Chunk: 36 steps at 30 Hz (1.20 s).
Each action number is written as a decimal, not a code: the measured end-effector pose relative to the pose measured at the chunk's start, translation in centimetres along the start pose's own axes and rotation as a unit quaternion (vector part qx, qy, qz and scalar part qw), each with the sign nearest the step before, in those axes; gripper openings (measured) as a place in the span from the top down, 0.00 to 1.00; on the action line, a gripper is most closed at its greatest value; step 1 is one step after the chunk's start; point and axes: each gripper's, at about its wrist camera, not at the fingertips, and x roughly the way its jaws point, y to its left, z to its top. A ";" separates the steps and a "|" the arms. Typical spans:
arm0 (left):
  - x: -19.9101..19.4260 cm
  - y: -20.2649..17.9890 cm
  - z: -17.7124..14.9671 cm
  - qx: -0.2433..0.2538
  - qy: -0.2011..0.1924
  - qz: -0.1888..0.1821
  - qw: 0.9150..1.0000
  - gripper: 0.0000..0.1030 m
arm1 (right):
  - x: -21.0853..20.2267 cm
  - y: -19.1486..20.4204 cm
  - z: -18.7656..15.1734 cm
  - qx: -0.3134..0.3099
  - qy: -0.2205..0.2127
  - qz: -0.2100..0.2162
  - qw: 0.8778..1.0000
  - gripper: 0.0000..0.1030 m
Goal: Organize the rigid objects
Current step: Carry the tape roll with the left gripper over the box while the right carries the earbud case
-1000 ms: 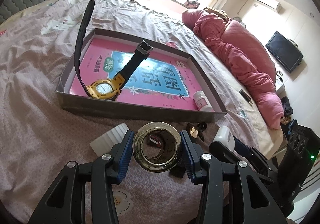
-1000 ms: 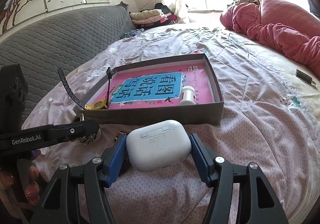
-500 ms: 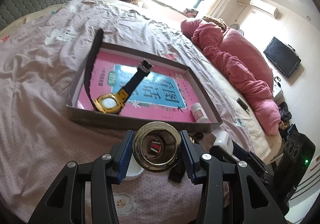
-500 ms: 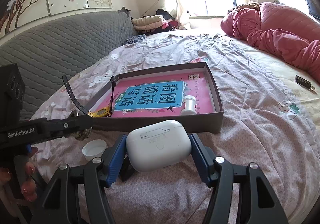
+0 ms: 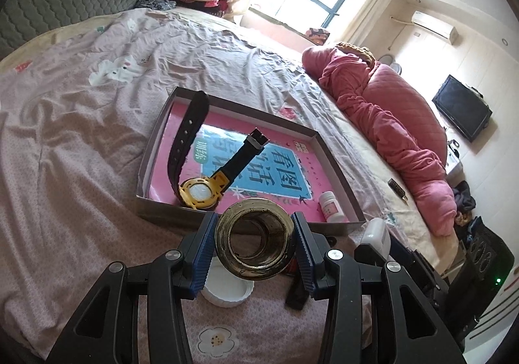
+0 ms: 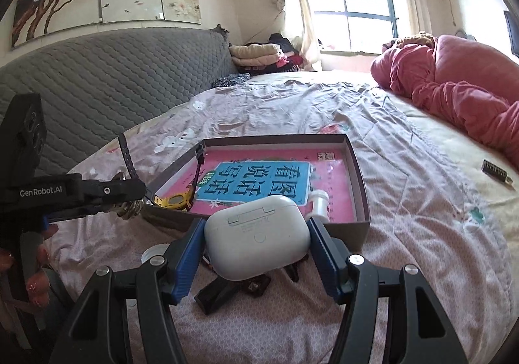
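My left gripper [image 5: 254, 239] is shut on a brass-coloured ring-shaped holder [image 5: 254, 238], held above the bed just short of the brown cardboard tray [image 5: 152, 201]. In the tray lie a pink book [image 5: 285, 175], a yellow watch with a black strap [image 5: 201, 192] and a small white bottle [image 5: 331, 206]. My right gripper [image 6: 256, 242] is shut on a white earbuds case [image 6: 256, 237], in front of the tray's near wall [image 6: 350, 231]. From the right wrist view the left gripper [image 6: 129, 201] shows at the left, with the holder partly hidden.
A white round lid [image 5: 227, 289] and small black items [image 6: 227, 292] lie on the pink sheet below the grippers. A red quilt [image 5: 399, 124] is bunched along the bed's right side. A small dark object [image 6: 494, 169] lies on the sheet to the right. A grey padded headboard [image 6: 97, 81] stands behind.
The left gripper has risen and moved toward the tray with the brass holder; the white lid now shows below it. The right gripper has risen slightly, still holding the case.
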 end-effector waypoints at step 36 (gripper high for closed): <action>8.1 -2.2 2.2 0.029 0.037 0.016 0.999 0.54 | 3.1 -1.7 1.8 0.000 -0.018 -0.012 1.000 0.39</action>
